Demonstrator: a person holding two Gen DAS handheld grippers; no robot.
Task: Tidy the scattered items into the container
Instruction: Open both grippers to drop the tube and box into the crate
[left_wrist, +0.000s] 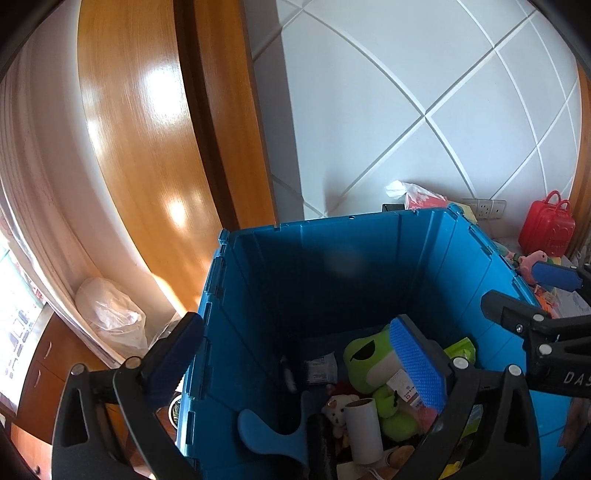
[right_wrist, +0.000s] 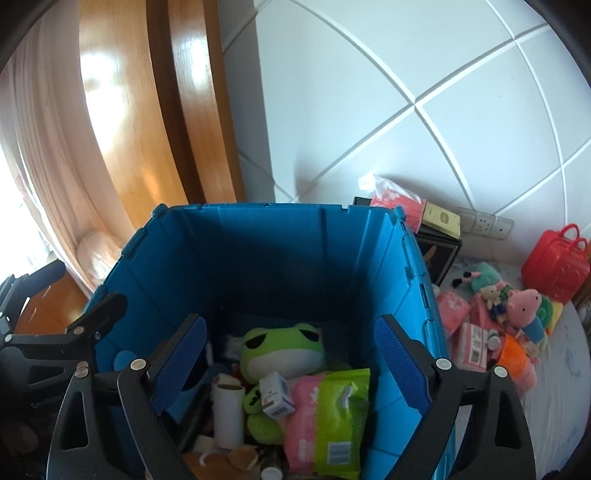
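While the blue container (right_wrist: 280, 258) stands open-topped on the light surface against the white panelled wall (right_wrist: 424, 74), its floor is already crowded: a green frog plush (right_wrist: 273, 350) lies near the middle, with a small white carton (right_wrist: 275, 395) resting on it, a pink packet (right_wrist: 306, 417) and a green wipes packet (right_wrist: 341, 413) leaning side by side at the near right, and a white cardboard tube (right_wrist: 229, 413) standing to the frog's left. Over this heap hangs the right gripper (right_wrist: 291, 363), its blue-padded jaws spread wide with nothing between them, both fingers inside the container's walls. Beside it, the left gripper (left_wrist: 295, 362) is spread just as wide and empty, straddling the container's left wall so that one finger sits outside and the other over the frog. Outside the container, to its right, scattered items remain on the surface: a pink pig plush (right_wrist: 526, 306), an orange object (right_wrist: 511, 356), pink packets (right_wrist: 452, 312) and a red toy suitcase (right_wrist: 557, 266). Behind the container sit a black box (right_wrist: 439, 254) and a red tissue pack (right_wrist: 397, 206).
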